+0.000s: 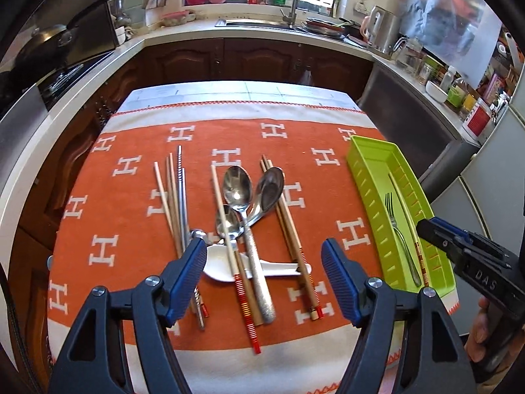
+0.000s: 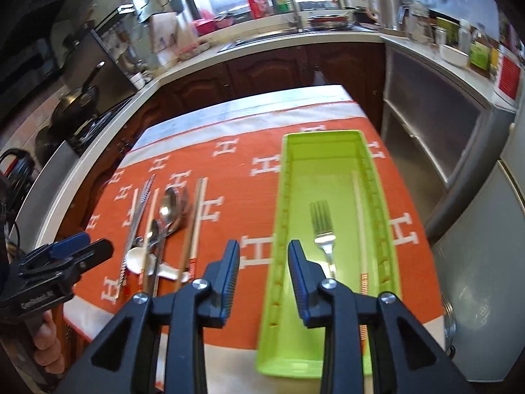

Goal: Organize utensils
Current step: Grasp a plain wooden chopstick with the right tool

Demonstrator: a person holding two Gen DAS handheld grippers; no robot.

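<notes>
A lime green tray [image 1: 367, 177] [image 2: 321, 138] lies on the right of the orange cloth. It holds a metal fork [image 1: 398, 229] [image 2: 323, 226] and one chopstick [image 1: 411, 229] [image 2: 359, 216]. Metal spoons [image 1: 238, 187] [image 2: 170, 208], a white ceramic spoon [image 1: 220, 264] [image 2: 136, 259], wooden chopsticks [image 1: 285, 223] and metal chopsticks [image 1: 182, 197] lie mixed in the cloth's middle. My left gripper [image 1: 264, 262] is open and empty above the spoon pile. My right gripper [image 2: 264, 262] is open and empty above the tray's left wall.
The orange cloth [image 1: 131, 197] with white H marks covers a small table. Kitchen counters with a sink [image 1: 262, 23], a stove with a pan [image 1: 49, 39] and jars [image 1: 459, 92] surround it. A fridge [image 2: 485, 262] stands at the right.
</notes>
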